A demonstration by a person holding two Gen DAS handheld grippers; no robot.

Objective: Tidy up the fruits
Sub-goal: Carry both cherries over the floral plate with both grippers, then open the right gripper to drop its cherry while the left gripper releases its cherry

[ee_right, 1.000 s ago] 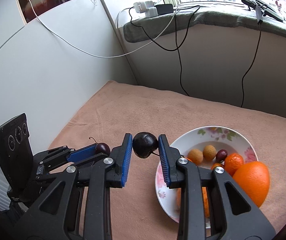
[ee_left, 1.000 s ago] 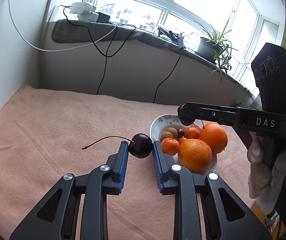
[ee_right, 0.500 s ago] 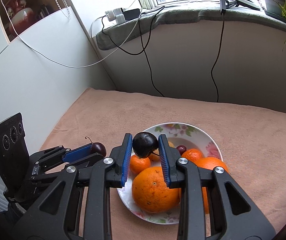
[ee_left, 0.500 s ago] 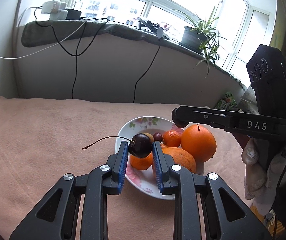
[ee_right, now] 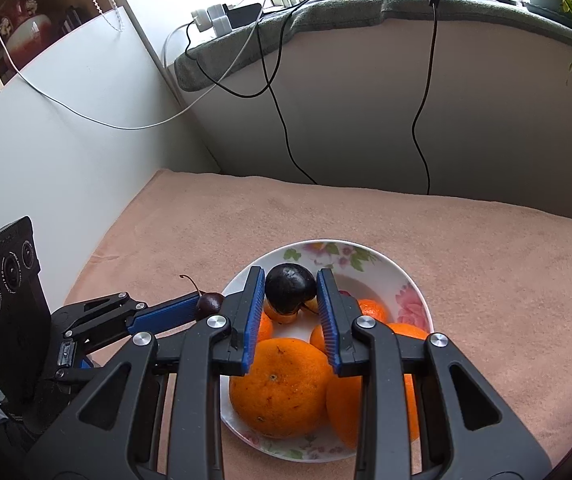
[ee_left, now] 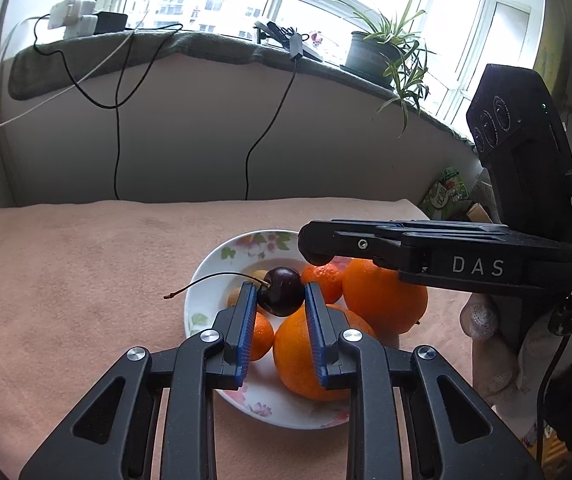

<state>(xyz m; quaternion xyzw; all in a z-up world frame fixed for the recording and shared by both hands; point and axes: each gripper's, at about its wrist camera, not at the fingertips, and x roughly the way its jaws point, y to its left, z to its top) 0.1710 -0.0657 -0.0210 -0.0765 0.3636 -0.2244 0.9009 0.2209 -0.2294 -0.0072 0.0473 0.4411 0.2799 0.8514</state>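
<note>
We note left tool [ee_left: 280, 300] clamped on stemmed cherry [ee_left: 281, 290]; right tool [ee_right: 290, 294] clamped on dark cherry [ee_right: 289, 283]; both above floral bowl [ee_right: 401, 280] holding oranges [ee_right: 278, 388] on peach cloth [ee_right: 485, 260].

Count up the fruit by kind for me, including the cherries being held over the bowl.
Dark cherries: 2
Big oranges: 2
Small mandarins: 2
Total: 6 plainly seen. A few smaller fruits in the bowl are too hidden to count.
</note>
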